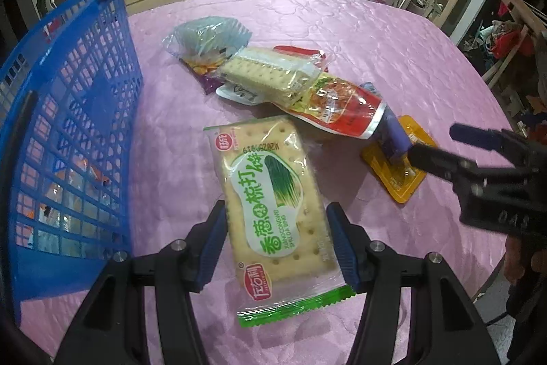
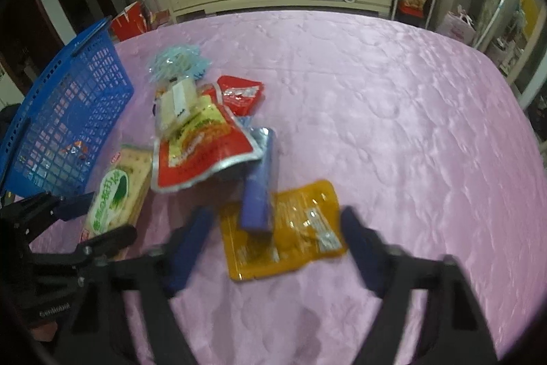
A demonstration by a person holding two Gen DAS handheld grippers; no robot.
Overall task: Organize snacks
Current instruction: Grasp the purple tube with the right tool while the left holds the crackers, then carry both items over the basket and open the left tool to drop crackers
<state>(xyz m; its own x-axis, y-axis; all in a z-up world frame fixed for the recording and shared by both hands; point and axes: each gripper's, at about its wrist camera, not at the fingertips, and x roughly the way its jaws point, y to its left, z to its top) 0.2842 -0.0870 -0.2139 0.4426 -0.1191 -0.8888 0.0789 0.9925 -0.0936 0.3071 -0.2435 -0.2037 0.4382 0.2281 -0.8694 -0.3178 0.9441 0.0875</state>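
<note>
While the left gripper (image 1: pixel 277 245) sits low at the bottom centre of its own view, its blue pads bracket the green-and-white cracker packet (image 1: pixel 277 211) — jaws apart, one pad on each long edge, though whether they actually press the wrapper I cannot tell. The packet lies flat on the pink tablecloth (image 1: pixel 393 33). Along the left edge stands the blue basket (image 1: pixel 85 112), with something orange and clear showing through its mesh.

Above the crackers, mid-frame, the remaining snacks lie heaped: a red pouch (image 1: pixel 345 112), a clear pack of plain crackers (image 1: pixel 266 74) and a pale blue bag (image 1: pixel 208 33).

In the right wrist view the right gripper (image 2: pixel 273 238) hangs with jaws wide apart at the lower centre, framing the yellow sachet (image 2: pixel 301 228) — the picture is blurred here. A purple bar (image 2: pixel 258 190) rests across the sachet's upper left part, its far end tucked under the red pouch (image 2: pixel 201 153).
</note>
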